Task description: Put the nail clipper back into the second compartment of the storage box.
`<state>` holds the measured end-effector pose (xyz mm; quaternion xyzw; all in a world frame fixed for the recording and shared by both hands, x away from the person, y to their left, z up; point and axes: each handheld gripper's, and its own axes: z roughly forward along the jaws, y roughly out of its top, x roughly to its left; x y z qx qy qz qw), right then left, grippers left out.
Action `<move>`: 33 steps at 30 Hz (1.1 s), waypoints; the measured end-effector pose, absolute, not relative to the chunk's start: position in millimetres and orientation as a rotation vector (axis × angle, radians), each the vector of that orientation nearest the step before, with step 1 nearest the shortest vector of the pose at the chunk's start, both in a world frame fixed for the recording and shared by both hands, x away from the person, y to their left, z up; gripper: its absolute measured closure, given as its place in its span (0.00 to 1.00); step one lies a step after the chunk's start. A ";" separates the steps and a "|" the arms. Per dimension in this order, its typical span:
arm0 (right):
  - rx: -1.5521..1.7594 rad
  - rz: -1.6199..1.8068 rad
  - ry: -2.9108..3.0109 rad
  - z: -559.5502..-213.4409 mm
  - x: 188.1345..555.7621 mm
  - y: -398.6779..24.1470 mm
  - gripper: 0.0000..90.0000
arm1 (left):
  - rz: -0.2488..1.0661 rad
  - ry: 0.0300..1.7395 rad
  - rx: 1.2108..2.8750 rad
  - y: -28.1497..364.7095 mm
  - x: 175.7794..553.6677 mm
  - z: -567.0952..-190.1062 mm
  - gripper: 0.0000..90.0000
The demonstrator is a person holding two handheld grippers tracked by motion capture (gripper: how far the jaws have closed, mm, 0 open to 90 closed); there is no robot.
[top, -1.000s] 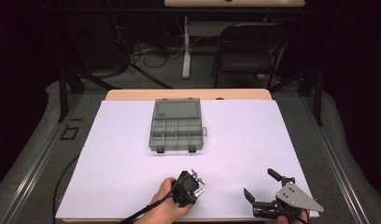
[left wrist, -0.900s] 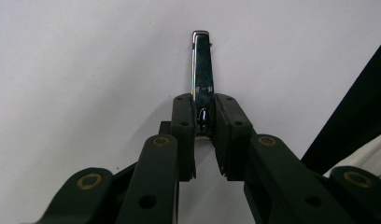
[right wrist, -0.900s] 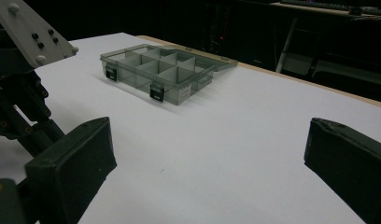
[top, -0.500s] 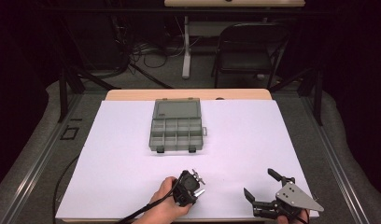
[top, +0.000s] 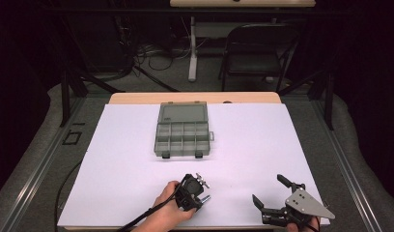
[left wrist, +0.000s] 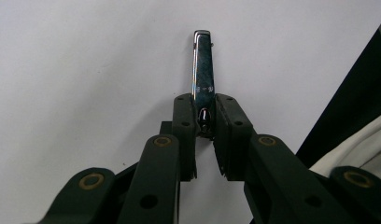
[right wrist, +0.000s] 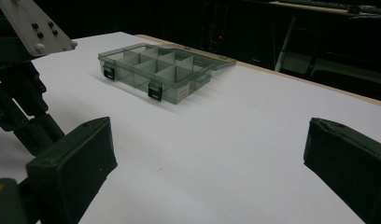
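My left gripper (left wrist: 205, 106) is shut on the lower end of a slim chrome metal piece (left wrist: 203, 65), which sticks out past the pads over the white table cover. In the high view a hand holds this gripper (top: 192, 191) near the table's front edge, pointing down. To its right, my right gripper (top: 268, 189) with its grey plate stands open, nothing between its jaws (right wrist: 207, 154). A grey compartment box (top: 182, 135) lies at mid-table with its lid folded back; its compartments (right wrist: 156, 72) look empty.
The white cover (top: 262, 145) spreads over the whole table, with a wooden edge (top: 195, 97) at the back. A black folding chair (top: 258, 53) and cables stand on the floor beyond. The left gripper's cable (top: 147, 217) trails off the front edge.
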<state>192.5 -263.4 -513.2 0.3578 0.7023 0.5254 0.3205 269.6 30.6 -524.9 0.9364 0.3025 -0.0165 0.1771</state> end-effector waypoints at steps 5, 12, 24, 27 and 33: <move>0.940 1.374 1.852 -512.7 191.8 -263.5 0.02 | -0.040 0.856 2.638 33.6 271.7 -521.2 0.88; 0.941 1.376 1.848 -512.9 192.0 -263.6 0.02 | -0.020 0.871 2.609 41.8 277.5 -509.3 0.88; 0.940 1.373 1.850 -512.3 191.3 -263.4 0.02 | 0.045 0.885 2.567 61.9 293.6 -475.7 0.88; 0.940 1.373 1.850 -512.3 191.4 -263.5 0.02 | 0.055 0.896 2.553 67.3 298.5 -466.6 0.88; 0.939 1.371 1.853 -512.5 191.4 -263.1 0.02 | 0.072 0.909 2.514 80.1 311.3 -447.1 0.88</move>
